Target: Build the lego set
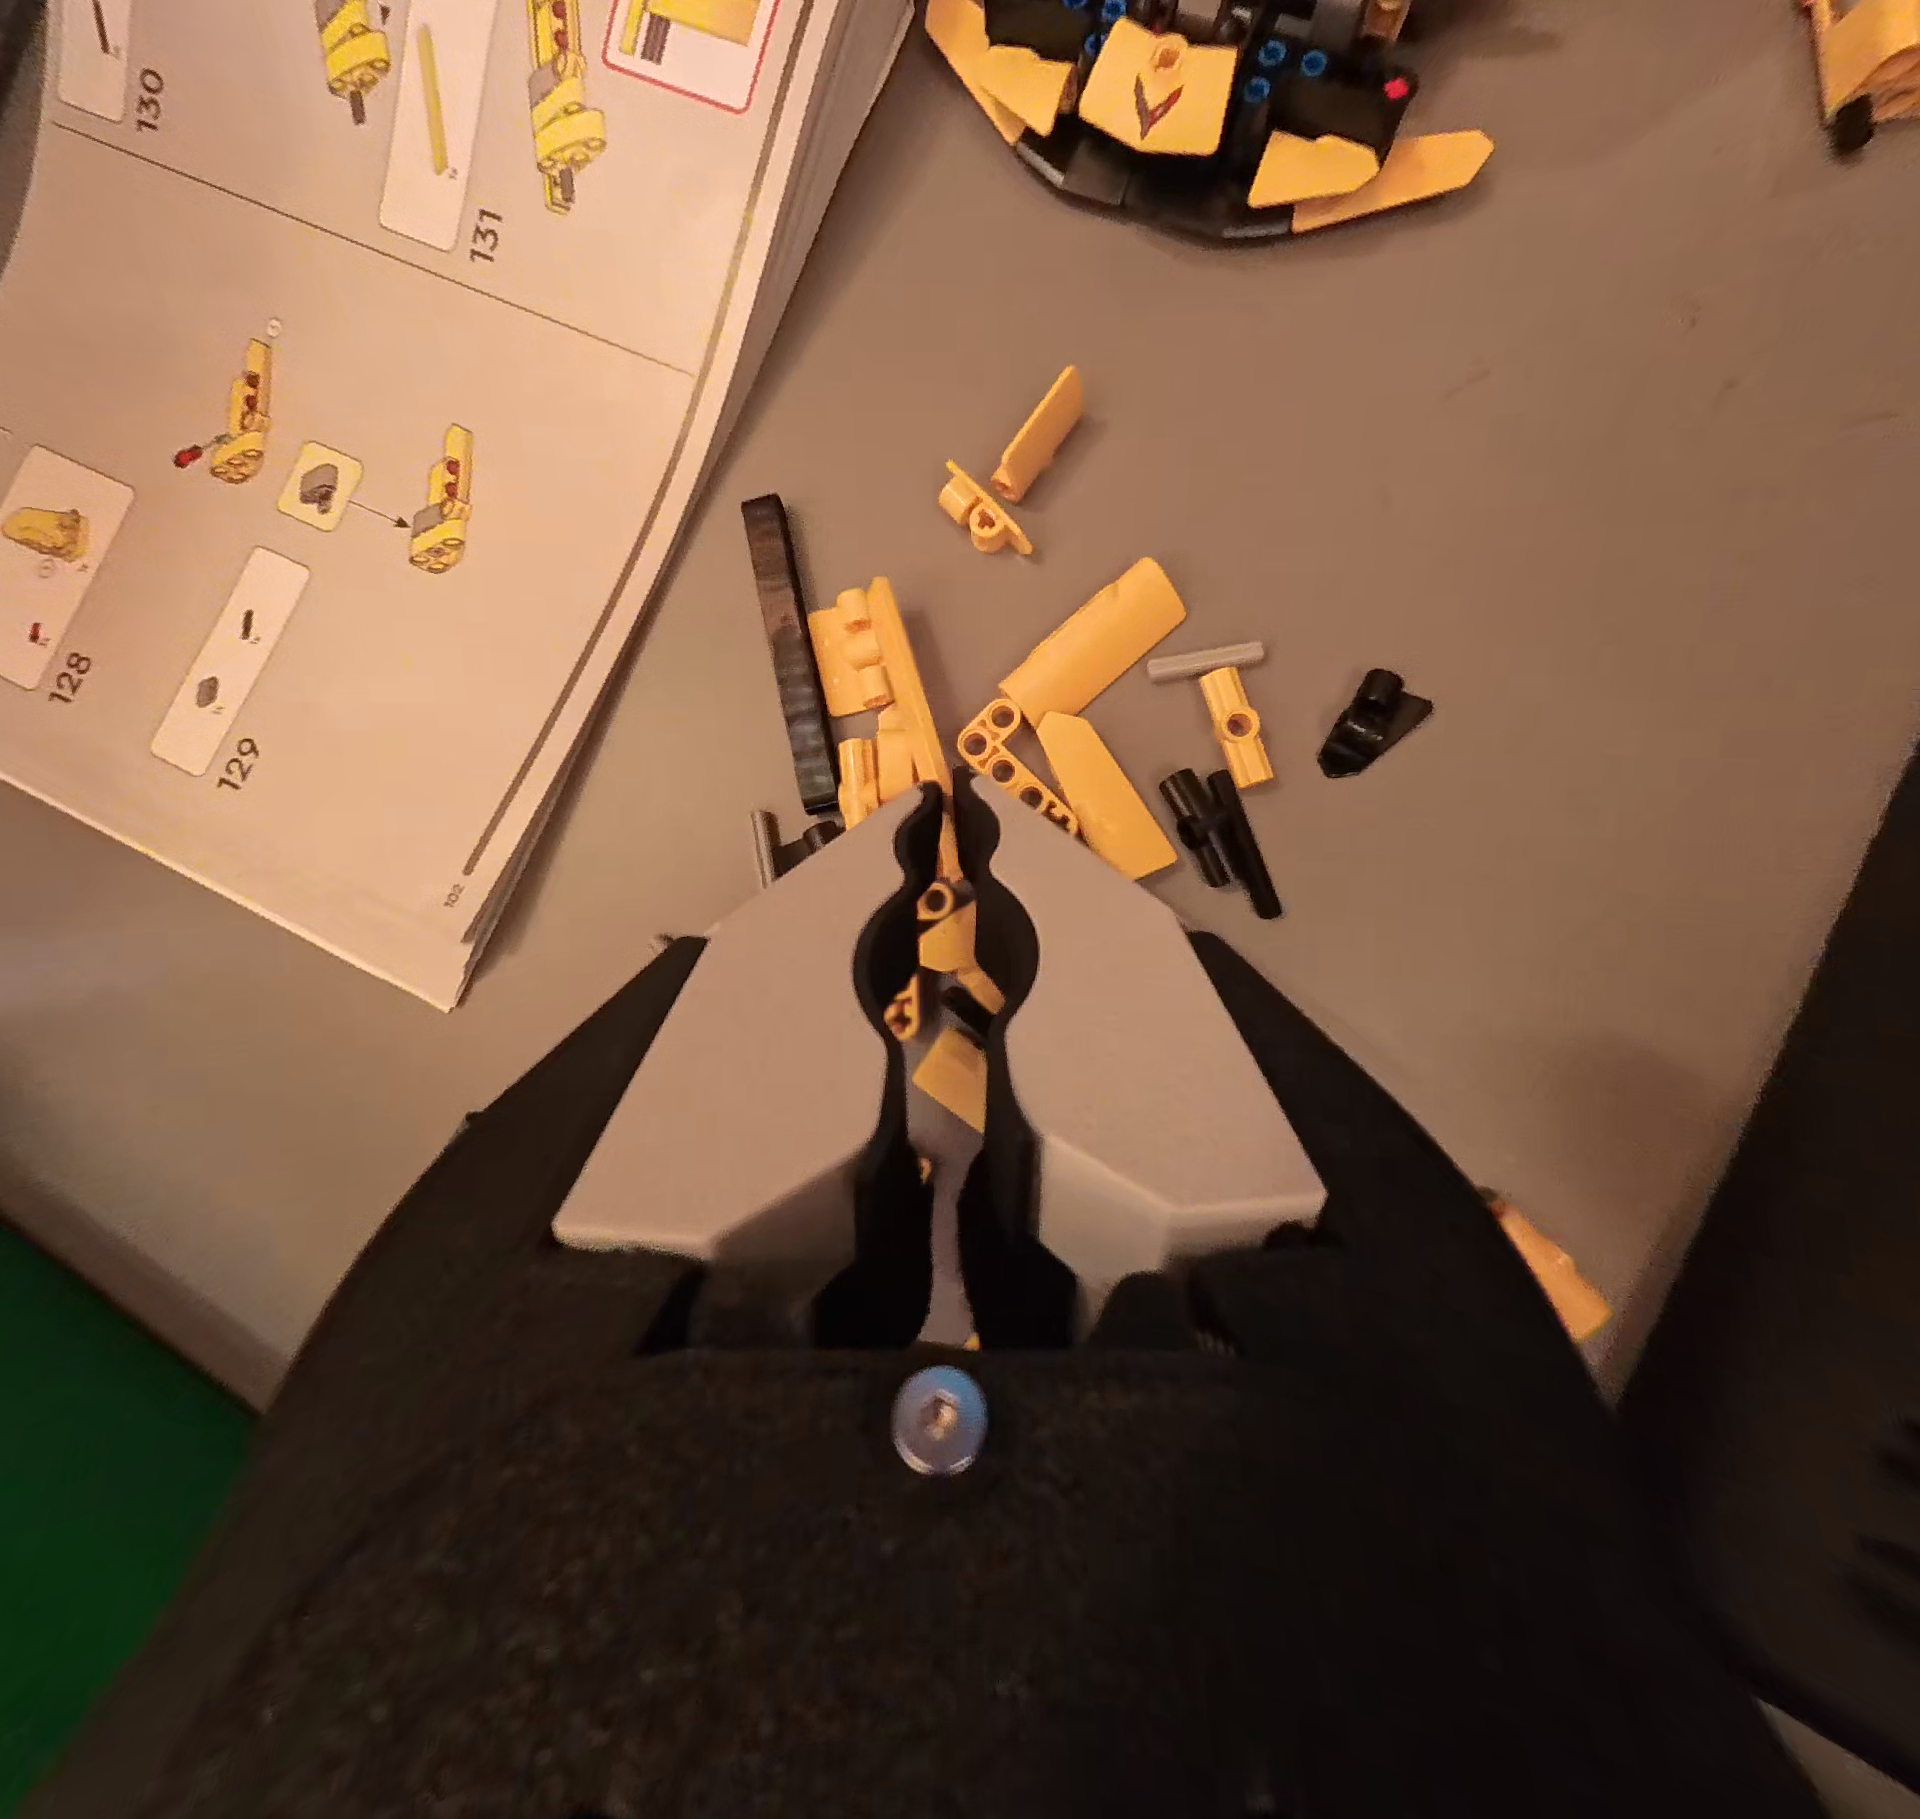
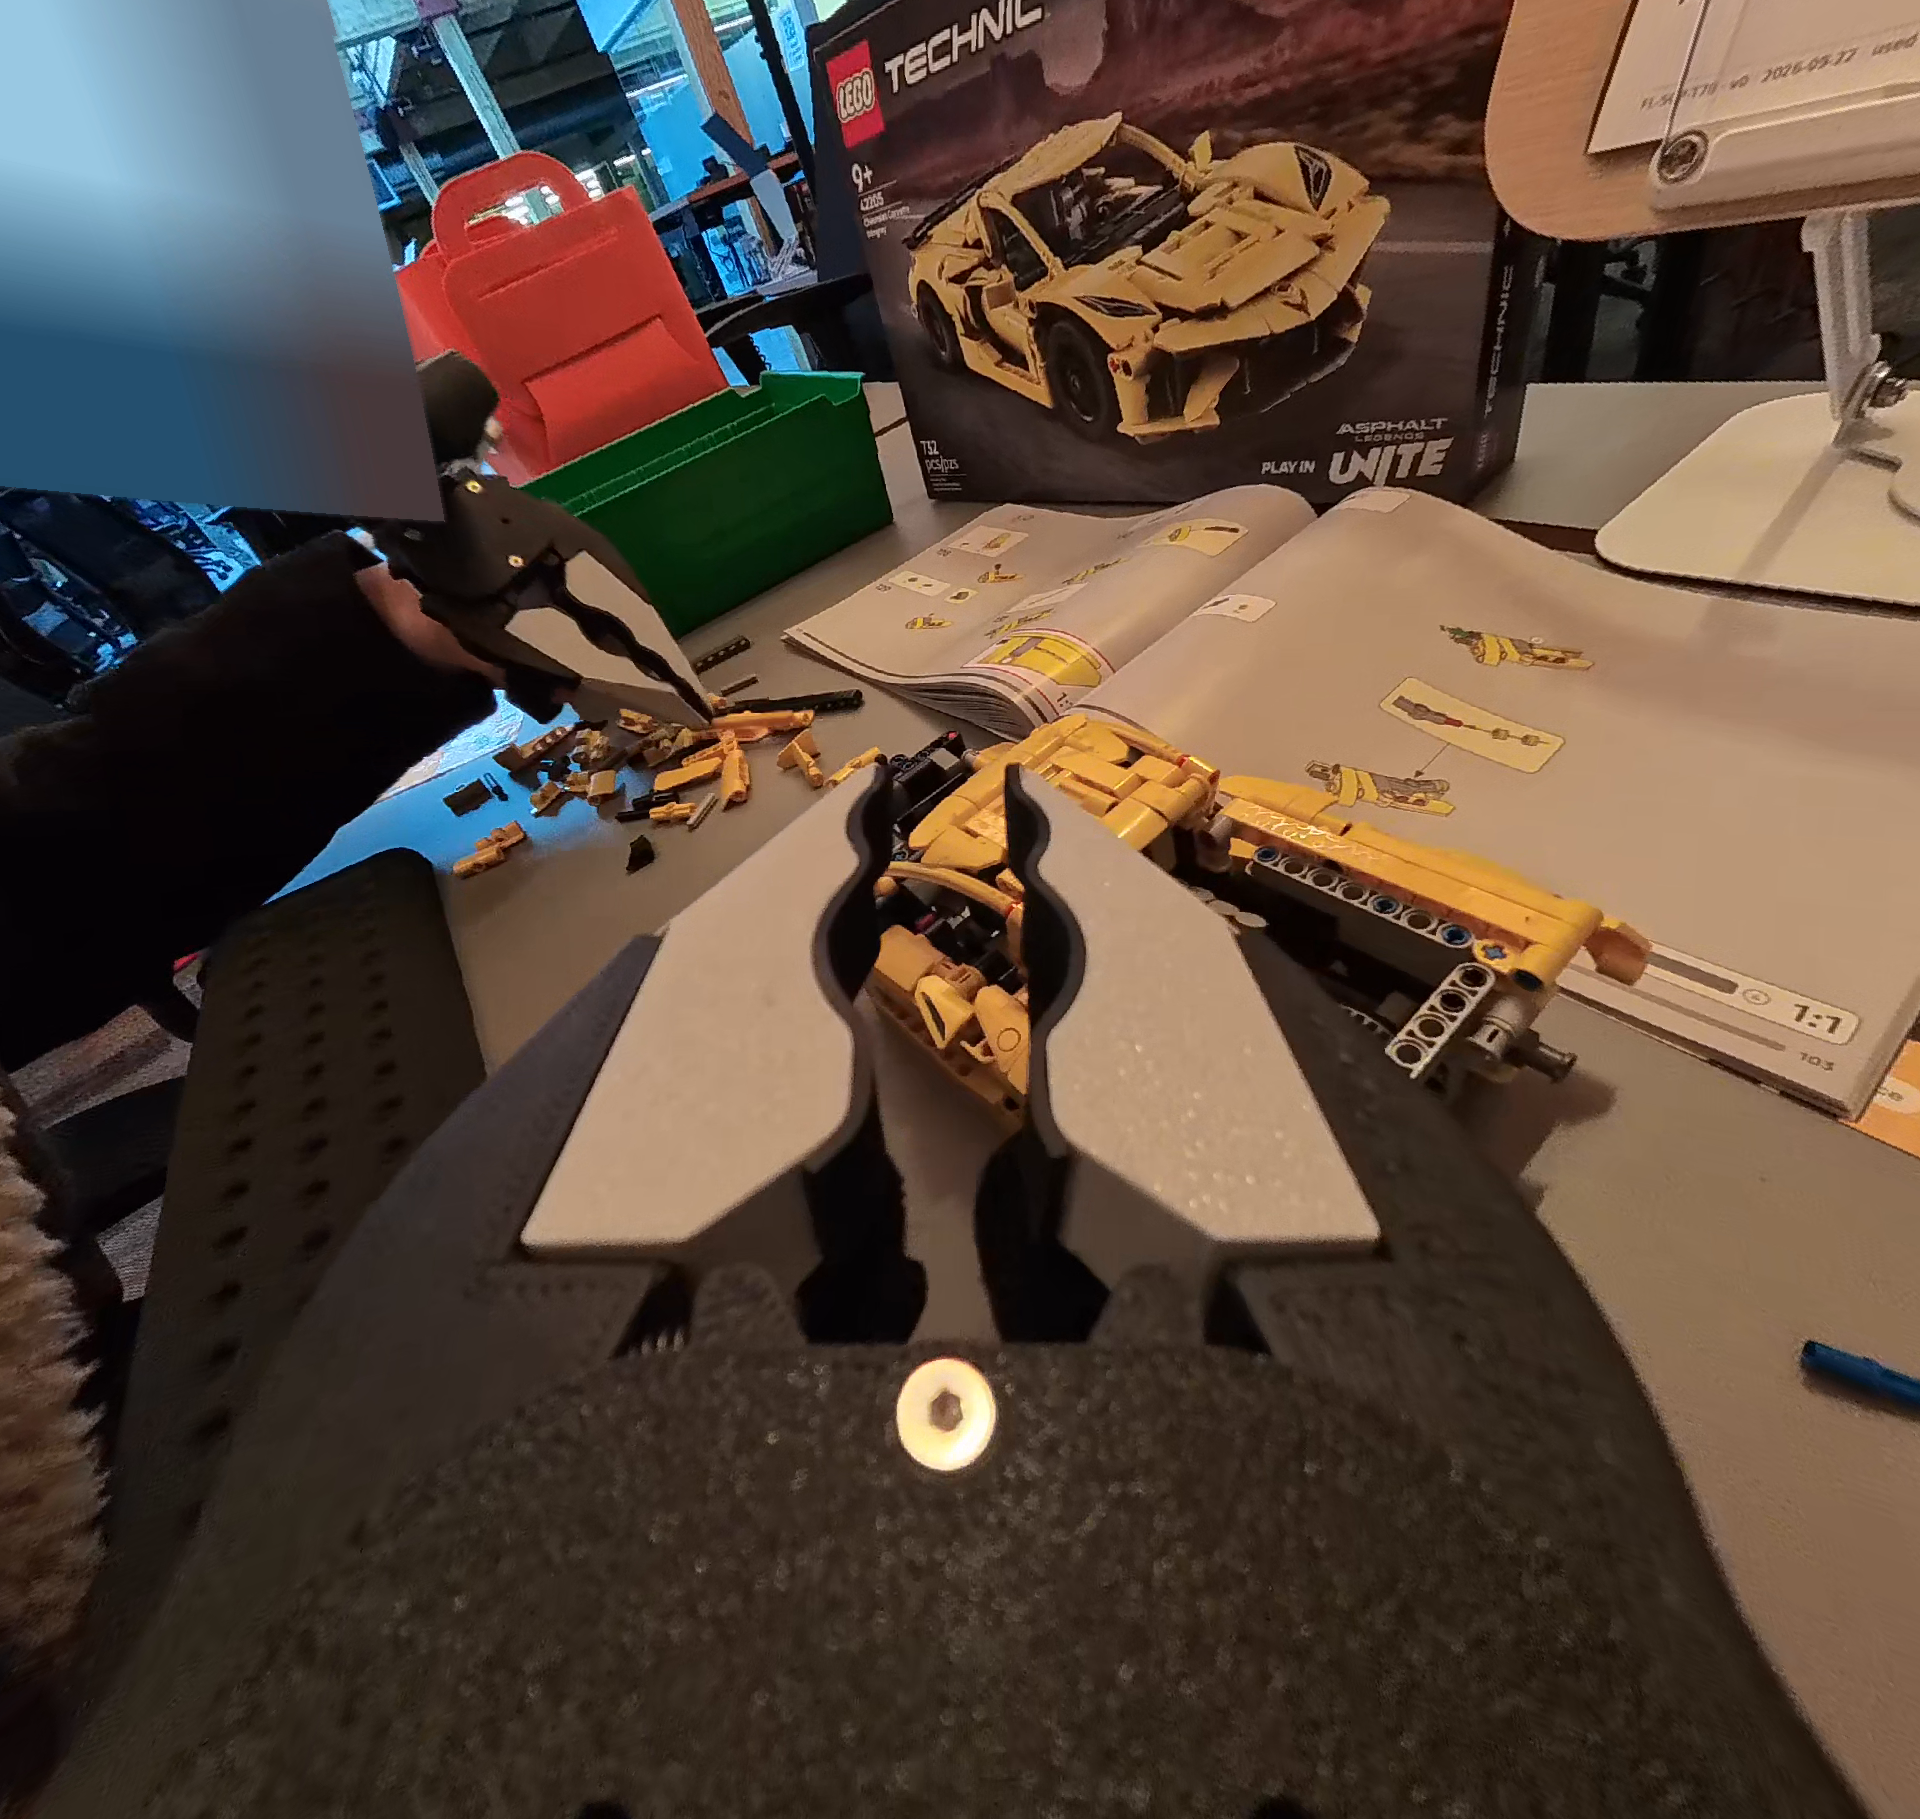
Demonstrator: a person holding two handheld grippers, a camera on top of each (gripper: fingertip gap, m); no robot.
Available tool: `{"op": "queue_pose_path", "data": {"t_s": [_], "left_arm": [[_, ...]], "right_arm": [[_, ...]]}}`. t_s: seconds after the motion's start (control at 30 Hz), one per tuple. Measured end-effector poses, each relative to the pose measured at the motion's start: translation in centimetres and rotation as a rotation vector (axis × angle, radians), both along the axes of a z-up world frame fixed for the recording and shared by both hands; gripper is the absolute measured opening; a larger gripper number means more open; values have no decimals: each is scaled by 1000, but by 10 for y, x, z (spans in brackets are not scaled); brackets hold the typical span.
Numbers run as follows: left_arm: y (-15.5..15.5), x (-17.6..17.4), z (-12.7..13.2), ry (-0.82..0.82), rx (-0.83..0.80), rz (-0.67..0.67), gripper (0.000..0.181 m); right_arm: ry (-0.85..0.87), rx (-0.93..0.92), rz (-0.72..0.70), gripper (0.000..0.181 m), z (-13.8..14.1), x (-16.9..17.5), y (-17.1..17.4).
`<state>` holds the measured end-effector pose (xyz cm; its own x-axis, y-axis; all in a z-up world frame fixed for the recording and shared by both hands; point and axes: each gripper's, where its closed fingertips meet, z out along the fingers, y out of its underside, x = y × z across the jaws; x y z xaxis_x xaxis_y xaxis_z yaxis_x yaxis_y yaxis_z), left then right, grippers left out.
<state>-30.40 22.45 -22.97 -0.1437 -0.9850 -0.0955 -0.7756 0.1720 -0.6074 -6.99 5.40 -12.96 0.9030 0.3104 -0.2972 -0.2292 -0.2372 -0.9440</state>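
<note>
Left gripper (image 1: pixel 948 795): tips nearly pressed together over the pile of loose parts (image 1: pixel 1049 709); a yellow piece sits in the narrow gap at the tips, but whether it is pinched or merely lies beneath cannot be told. From the right wrist view the same gripper (image 2: pixel 701 707) angles down with its tips in the pile.
Right gripper (image 2: pixel 945 793): fingers spread, a clear gap between them, poised over the yellow car assembly (image 2: pixel 1101 834); nothing held.
Loose parts: yellow panels, a yellow perforated beam, black pins, a grey axle (image 1: pixel 1205 661) and a long black beam (image 1: pixel 784 647), scattered on the grey table (image 1: pixel 1455 522).
Car assembly: rests on the table, partly on the lower edge of the open instruction booklet (image 2: pixel 1351 647).
Nose section (image 1: pixel 1195 96): yellow and black, lying apart beyond the pile.
Booklet, left wrist view (image 1: pixel 364 398): open, just left of the pile.
Set box (image 2: pixel 1174 242): upright behind the booklet.
Green bin (image 2: pixel 727 491): left of the box, with a red bag (image 2: pixel 561 315) behind it.
Blue pen (image 2: pixel 1860 1374): on the table at far right.
</note>
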Motion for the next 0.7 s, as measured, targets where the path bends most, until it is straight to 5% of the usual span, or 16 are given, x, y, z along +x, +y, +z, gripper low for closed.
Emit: {"op": "queue_pose_path", "data": {"t_s": [0.33, 0.57, 0.7], "left_arm": [[-26, 11, 67, -239, 129, 30, 0], [-2, -24, 50, -191, 153, 278, 3], [18, -27, 30, -144, -27, 347, 34]], "right_arm": [[1, -3, 8, 18, 0, -2, 0], [12, -6, 20, 17, -1, -4, -1], [5, -13, 38, 17, -2, -9, -1]]}}
